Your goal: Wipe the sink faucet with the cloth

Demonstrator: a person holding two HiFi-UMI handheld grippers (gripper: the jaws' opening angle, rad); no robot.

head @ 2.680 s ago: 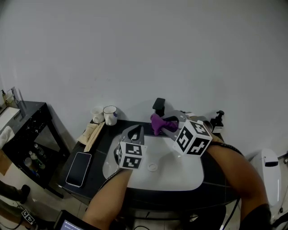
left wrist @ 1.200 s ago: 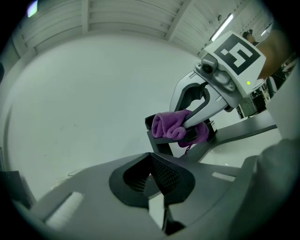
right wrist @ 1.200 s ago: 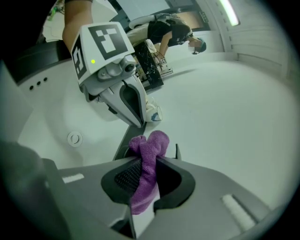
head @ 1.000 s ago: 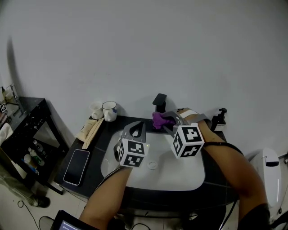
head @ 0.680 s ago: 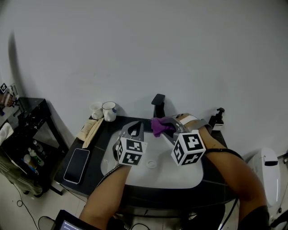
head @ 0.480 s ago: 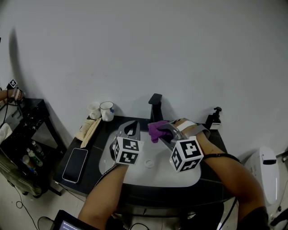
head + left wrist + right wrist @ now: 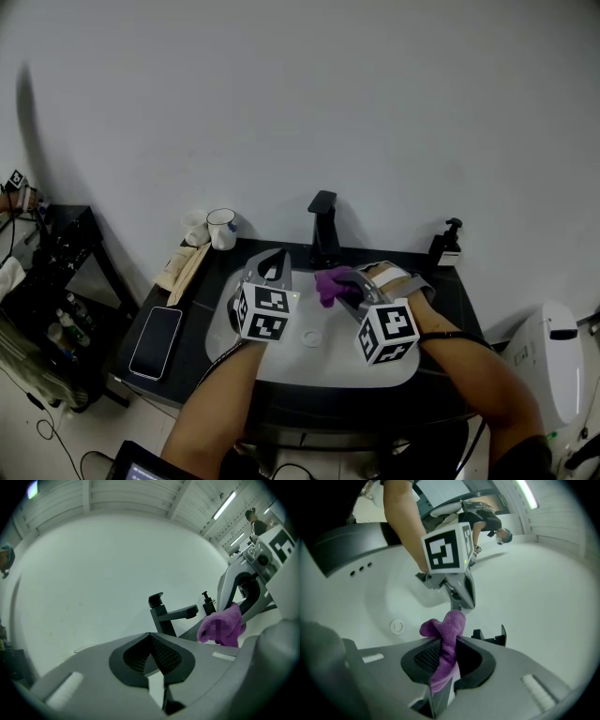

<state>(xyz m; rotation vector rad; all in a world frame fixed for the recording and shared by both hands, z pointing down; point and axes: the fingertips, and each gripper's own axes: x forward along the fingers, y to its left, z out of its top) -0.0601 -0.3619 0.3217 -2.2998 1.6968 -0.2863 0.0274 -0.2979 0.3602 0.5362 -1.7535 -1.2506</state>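
A black faucet (image 7: 323, 225) stands at the back of the white sink (image 7: 281, 361). My right gripper (image 7: 345, 286) is shut on a purple cloth (image 7: 331, 283), which it holds over the basin in front of the faucet and apart from it. In the right gripper view the cloth (image 7: 446, 637) is pinched between the jaws and bunches out ahead of them. My left gripper (image 7: 273, 266) hovers over the basin's left side, shut with nothing in it. The left gripper view shows the faucet (image 7: 165, 616) ahead and the cloth (image 7: 222, 626) to its right.
A phone (image 7: 157, 341) lies on the dark counter at the left, with two mugs (image 7: 221, 229) and some wooden sticks (image 7: 185, 269) behind it. A soap dispenser (image 7: 447, 246) stands at the back right. A black shelf (image 7: 47, 272) is at far left. The drain (image 7: 312, 337) sits mid-basin.
My right gripper has drawn the purple cloth back from the faucet's spout toward me and lower over the basin. The left gripper has held about the same spot.
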